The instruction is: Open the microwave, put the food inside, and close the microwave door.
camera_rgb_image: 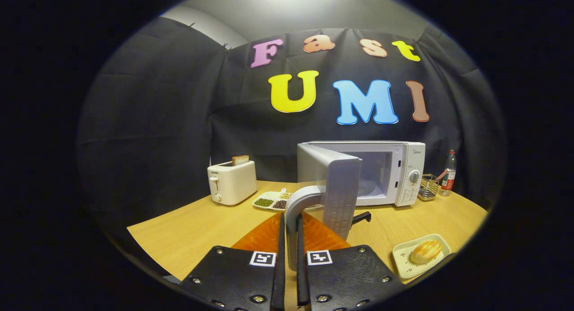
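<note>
Microwave [394, 172] is sitting at the back of the wooden table [188, 230], door [338, 185] swinging open toward the camera, cavity showing behind it. The gripper [290, 230] is sitting right at the door's curved handle [299, 203]; its fingers are nearly together with the handle bar seeming to run down between them, though the fisheye makes it hard to say whether both fingers are actually pressing on it, so I cannot tell if it is grasping or just closed beside it.

Food, a bread roll [426, 251], is lying on a small square plate [406, 261] on the table, off to the right of the fingers and in front of the microwave, well apart from the cavity.

Toaster [232, 182] with a slice of toast [240, 159] is standing left of the microwave. A divided dish of beans [271, 199] is lying between toaster and door. A wire basket [428, 187] and a bottle [449, 173] are standing right of the microwave. An orange mat [264, 237] is lying under the fingers.
</note>
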A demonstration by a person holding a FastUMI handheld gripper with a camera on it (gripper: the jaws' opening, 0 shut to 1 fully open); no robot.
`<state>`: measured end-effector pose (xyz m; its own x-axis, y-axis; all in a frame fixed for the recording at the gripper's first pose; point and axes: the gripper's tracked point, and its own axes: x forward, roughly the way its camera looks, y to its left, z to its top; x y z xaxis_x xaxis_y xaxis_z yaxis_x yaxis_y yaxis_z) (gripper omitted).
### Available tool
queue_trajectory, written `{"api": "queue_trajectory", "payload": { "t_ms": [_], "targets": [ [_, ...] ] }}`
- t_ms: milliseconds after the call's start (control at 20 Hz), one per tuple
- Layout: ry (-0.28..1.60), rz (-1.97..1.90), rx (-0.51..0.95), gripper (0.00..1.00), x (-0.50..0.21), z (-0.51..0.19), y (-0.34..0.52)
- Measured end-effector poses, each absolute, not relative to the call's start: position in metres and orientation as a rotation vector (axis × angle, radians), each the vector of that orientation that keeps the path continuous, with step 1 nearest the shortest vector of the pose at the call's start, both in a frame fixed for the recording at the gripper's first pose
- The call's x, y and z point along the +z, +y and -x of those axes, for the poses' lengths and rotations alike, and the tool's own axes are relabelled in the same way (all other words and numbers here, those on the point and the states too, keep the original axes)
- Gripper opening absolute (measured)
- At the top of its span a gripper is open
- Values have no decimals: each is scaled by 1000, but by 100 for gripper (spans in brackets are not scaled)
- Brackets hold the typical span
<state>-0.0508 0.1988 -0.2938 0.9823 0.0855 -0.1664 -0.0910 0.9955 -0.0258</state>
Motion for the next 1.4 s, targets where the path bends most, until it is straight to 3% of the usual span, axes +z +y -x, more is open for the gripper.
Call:
{"api": "queue_trajectory", "payload": {
  "t_ms": [200,350,950,1000,1100,1150,1200,1400],
  "targets": [
    [158,17,58,11,-299,52,236],
    [214,-20,167,11,-314,65,271],
    [238,-5,362,11,-297,89,219],
    [242,-19,381,17,-296,88,210],
    [250,-26,409,42,-293,91,188],
    [261,-22,420,47,-295,92,176],
    [267,-21,427,62,-297,93,163],
    [265,-3,356,86,-301,95,95]
  ]
}}
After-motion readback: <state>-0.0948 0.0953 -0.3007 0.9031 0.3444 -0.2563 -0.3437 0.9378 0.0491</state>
